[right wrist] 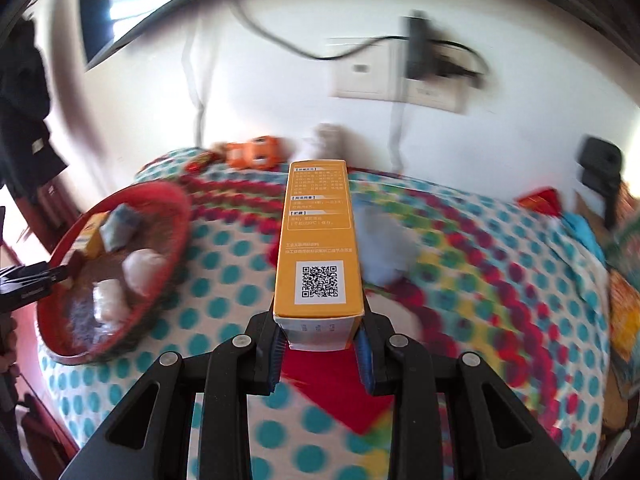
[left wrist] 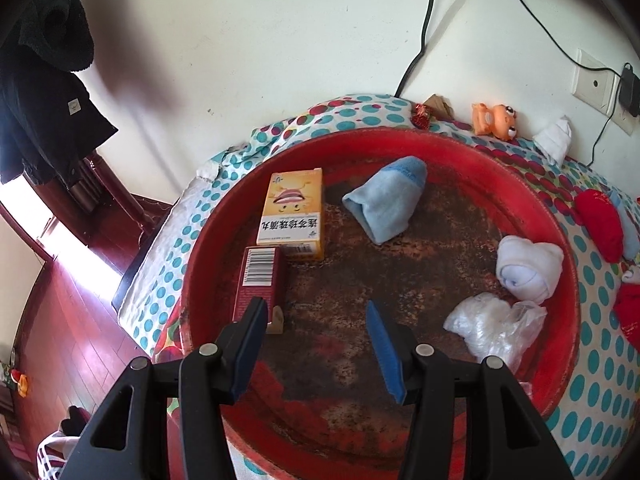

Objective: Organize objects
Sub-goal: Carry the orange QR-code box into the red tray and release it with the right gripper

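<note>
A round red tray (left wrist: 400, 140) sits on a dotted cloth. In it lie a yellow medicine box (left wrist: 294, 210), a dark red box (left wrist: 260, 284), a light blue rolled sock (left wrist: 386, 196), a white rolled sock (left wrist: 528, 266) and a crumpled plastic bag (left wrist: 492, 326). My left gripper (left wrist: 316, 352) is open and empty, just above the tray next to the dark red box. My right gripper (right wrist: 322, 346) is shut on a long orange box (right wrist: 318, 240), held above the cloth to the right of the tray (right wrist: 168, 200). The right wrist view is blurred.
On the dotted cloth (left wrist: 600, 380) beyond the tray lie red socks (left wrist: 600, 224), a white sock (left wrist: 554, 138) and an orange toy (left wrist: 494, 118). A wall socket with plugs and cables (left wrist: 596, 84) is behind. A dark coat (left wrist: 44, 80) hangs at left; the floor lies below.
</note>
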`<state>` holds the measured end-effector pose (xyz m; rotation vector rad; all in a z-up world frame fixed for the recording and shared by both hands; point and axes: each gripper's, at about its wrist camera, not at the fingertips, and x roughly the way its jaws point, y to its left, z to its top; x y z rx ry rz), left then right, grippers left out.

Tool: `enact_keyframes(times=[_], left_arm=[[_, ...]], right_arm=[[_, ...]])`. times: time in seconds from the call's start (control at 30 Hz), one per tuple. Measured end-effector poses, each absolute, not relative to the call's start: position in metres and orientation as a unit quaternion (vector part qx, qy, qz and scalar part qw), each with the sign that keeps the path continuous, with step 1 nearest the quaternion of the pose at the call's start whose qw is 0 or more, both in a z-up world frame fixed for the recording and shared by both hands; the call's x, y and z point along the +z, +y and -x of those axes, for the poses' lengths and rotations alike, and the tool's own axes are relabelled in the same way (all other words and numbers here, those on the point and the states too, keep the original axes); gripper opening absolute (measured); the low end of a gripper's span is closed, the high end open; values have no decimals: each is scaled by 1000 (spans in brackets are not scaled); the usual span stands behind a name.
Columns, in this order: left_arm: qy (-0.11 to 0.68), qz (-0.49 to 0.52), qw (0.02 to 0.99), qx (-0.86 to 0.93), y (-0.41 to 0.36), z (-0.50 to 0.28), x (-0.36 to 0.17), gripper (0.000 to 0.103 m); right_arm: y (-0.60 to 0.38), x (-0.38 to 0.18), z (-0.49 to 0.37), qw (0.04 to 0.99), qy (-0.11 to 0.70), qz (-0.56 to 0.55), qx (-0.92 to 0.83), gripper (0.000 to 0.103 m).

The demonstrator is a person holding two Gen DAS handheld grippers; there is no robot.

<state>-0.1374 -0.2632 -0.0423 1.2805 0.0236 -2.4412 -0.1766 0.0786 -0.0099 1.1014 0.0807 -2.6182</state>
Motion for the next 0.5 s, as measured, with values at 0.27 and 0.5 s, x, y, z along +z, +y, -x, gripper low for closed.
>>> enact_keyframes(times=[0.27,0.5], left_arm=[[16,-460,185,-868,-271,137,-47,53],[30,-461,184,-868,-279,136,-47,53]], right_arm=[[-39,-14,195,229,84,-397,-885,28],[-104,-24,215,247,127,-411,-868,28]])
